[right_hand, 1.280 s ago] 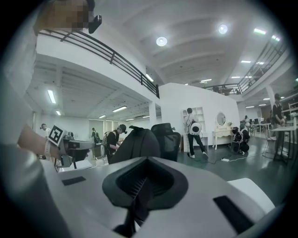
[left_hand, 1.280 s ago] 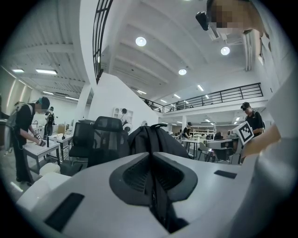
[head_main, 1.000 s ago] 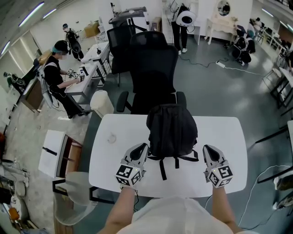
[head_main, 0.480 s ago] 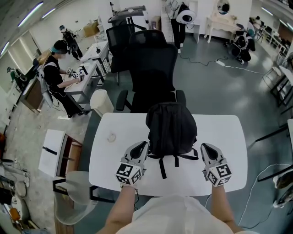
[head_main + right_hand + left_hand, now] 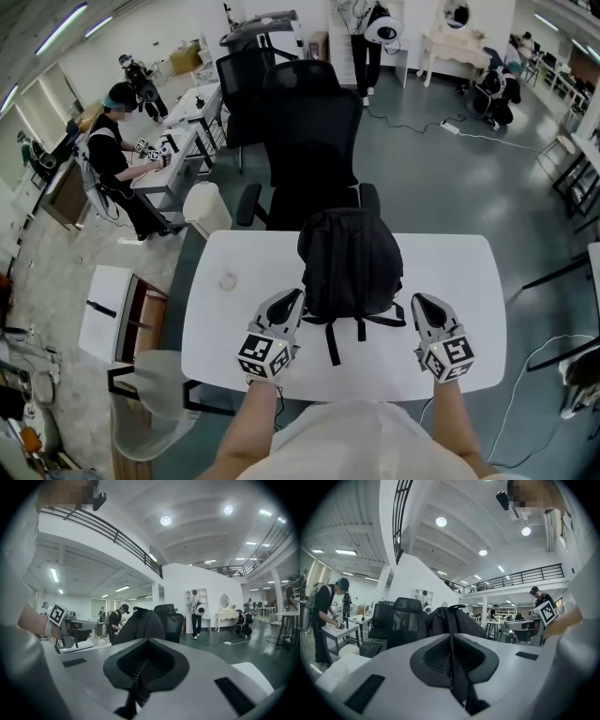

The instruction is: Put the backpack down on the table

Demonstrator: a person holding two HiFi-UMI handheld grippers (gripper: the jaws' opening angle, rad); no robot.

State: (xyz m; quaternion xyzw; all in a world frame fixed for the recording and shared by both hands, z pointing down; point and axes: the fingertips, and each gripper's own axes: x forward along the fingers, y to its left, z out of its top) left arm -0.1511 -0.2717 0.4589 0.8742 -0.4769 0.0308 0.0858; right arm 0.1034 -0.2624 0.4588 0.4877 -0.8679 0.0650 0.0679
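Note:
A black backpack (image 5: pixel 349 262) stands upright in the middle of the white table (image 5: pixel 234 319), its base on the tabletop and its straps trailing toward me. My left gripper (image 5: pixel 291 302) sits at its lower left corner, jaws shut on a black shoulder strap (image 5: pixel 457 681). My right gripper (image 5: pixel 422 305) sits at the lower right corner, shut on the other strap (image 5: pixel 136 688). The backpack (image 5: pixel 450 620) rises just beyond the jaws in the left gripper view, and the backpack (image 5: pixel 140 625) does the same in the right gripper view.
A black office chair (image 5: pixel 309 141) stands right behind the table's far edge. A small pale object (image 5: pixel 228 279) lies on the table's left part. A white cabinet (image 5: pixel 108 314) and a chair (image 5: pixel 155 403) stand to the left. A person (image 5: pixel 112 159) works at a farther desk.

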